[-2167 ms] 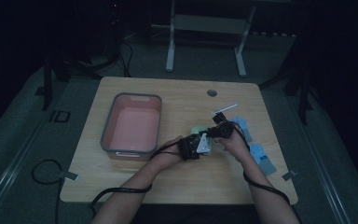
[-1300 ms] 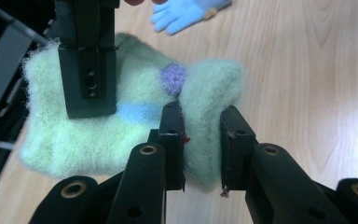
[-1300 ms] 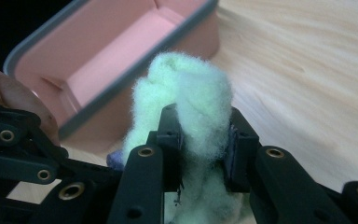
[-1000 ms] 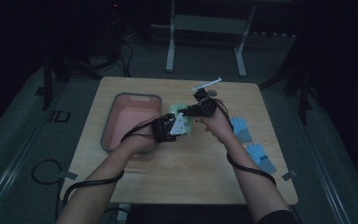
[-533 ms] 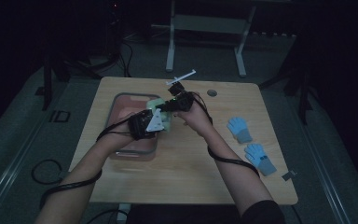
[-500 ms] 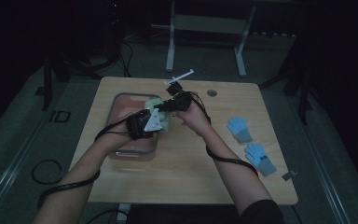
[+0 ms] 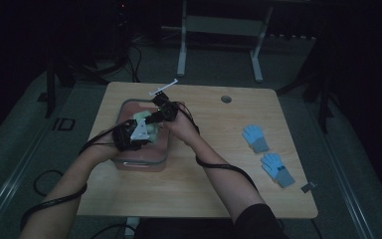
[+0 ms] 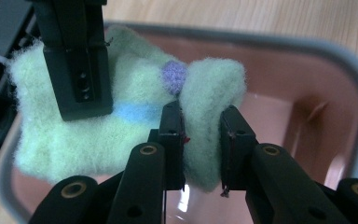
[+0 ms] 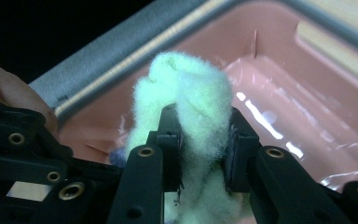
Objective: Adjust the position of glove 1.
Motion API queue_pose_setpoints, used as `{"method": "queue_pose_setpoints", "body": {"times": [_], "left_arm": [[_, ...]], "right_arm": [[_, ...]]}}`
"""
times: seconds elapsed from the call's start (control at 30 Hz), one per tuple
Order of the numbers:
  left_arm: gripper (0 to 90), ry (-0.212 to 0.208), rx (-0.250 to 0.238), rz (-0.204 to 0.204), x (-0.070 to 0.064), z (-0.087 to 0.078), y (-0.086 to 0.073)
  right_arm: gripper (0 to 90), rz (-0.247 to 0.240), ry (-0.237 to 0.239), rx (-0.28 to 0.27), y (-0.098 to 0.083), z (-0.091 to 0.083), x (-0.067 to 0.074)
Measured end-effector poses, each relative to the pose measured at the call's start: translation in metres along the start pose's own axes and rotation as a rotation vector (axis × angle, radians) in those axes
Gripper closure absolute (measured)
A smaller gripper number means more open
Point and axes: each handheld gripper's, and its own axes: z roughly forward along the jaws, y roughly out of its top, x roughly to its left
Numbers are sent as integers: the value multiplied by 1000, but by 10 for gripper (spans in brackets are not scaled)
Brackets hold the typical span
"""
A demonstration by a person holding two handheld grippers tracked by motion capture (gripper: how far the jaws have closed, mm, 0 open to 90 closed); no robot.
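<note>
Both my grippers are clamped on one pale green fuzzy glove (image 8: 121,116), holding it just above the pink bin (image 7: 129,164). Left gripper (image 8: 200,140) pinches a folded edge of the fleece; right gripper (image 9: 203,140) squeezes a bunched lump of it at the other end. I'd judge it very light, soft and floppy, not slippery or fragile; it sags anywhere unsupported. Best hold is a thick fold near an edge, pinched deep. Two blue gloves (image 7: 266,154) lie well apart on the table (image 7: 214,194).
</note>
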Motion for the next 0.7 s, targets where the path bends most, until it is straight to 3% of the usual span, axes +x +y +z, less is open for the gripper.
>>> {"method": "queue_pose_setpoints", "body": {"times": [0.13, 0.23, 0.4, 0.5, 0.57, 0.7], "left_arm": [[740, -37, 32, -18, 1, 18, -6], [734, -62, 70, -17, 1, 28, -6], [726, -87, 129, 3, 0, 41, -5], [710, -97, 144, -7, 0, 44, -5], [663, -114, 149, -30, 0, 43, -4], [462, -118, 147, -94, 2, 39, -1]], "right_arm": [[711, 16, -13, 36, -5, 15, -7], [636, 15, -22, 58, -10, 20, -10], [560, 15, -16, 37, -17, 9, -15], [487, 12, -16, 19, -18, -1, -17], [464, 5, -15, 11, -20, -8, -17], [413, -14, -19, -5, -27, -25, -18]]}}
